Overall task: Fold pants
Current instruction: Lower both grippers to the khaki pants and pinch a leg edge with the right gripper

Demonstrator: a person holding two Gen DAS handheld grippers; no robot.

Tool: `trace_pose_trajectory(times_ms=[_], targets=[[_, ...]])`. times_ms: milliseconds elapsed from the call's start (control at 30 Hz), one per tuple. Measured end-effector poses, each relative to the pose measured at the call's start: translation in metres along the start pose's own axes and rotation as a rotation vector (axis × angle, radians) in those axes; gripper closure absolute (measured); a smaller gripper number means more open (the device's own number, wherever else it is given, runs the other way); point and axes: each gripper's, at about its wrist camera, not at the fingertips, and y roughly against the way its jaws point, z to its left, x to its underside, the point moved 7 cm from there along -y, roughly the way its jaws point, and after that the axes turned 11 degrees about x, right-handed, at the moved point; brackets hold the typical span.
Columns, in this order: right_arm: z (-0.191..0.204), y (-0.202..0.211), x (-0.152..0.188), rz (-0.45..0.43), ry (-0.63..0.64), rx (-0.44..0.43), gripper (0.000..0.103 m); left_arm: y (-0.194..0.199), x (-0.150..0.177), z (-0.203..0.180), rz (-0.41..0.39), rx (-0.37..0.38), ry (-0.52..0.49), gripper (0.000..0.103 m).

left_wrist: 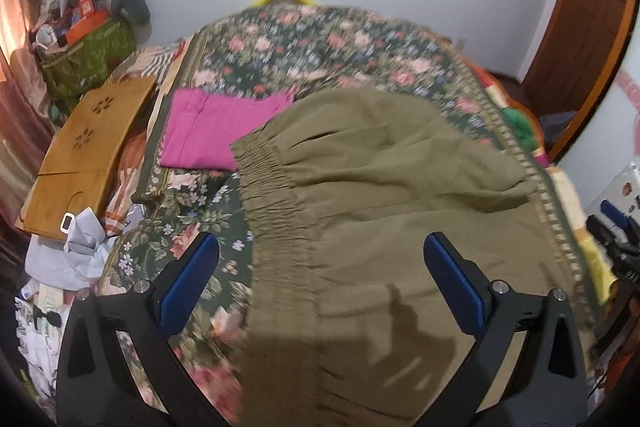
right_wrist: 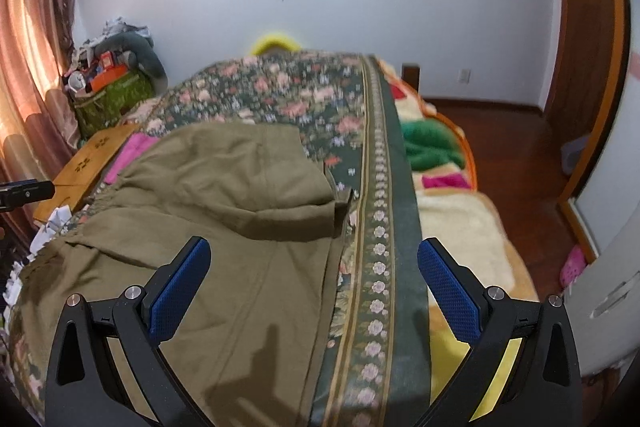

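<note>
Olive-green pants (left_wrist: 380,195) lie spread on the floral bedspread (left_wrist: 304,43), their gathered elastic waistband (left_wrist: 272,195) toward the left. In the right wrist view the same pants (right_wrist: 224,227) have one part folded over on top, ending near the bedspread's bordered edge (right_wrist: 380,227). My left gripper (left_wrist: 320,259) hovers open above the pants, just right of the waistband, holding nothing. Above the pants' right side and the bedspread border, my right gripper (right_wrist: 314,259) is open and empty too. The right gripper (left_wrist: 616,227) also shows at the far right edge of the left wrist view.
A folded magenta garment (left_wrist: 212,135) lies beyond the waistband. A wooden lap tray (left_wrist: 88,147) and loose papers (left_wrist: 76,243) sit left of the bed, with a cluttered green bag (left_wrist: 92,63) behind. Blankets (right_wrist: 448,195) hang off the bed's right side over wooden floor (right_wrist: 512,147).
</note>
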Motion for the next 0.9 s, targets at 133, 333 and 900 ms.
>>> trace_pose_trajectory(times_ms=[133,333,900], targets=[[-0.002,-0.026,0.002,0.072,0.01,-0.024,0.0,-0.033,0.0,0.026,0.092,-0.013,0.021,0.0],[-0.005,-0.052,0.005,0.166,-0.022,-0.096,0.001,-0.067,0.003,0.053,0.195,0.003,0.053,0.0],[0.01,-0.099,0.018,0.302,0.143,-0.071,0.055,-0.109,0.014,0.065,0.294,0.106,0.047,0.017]])
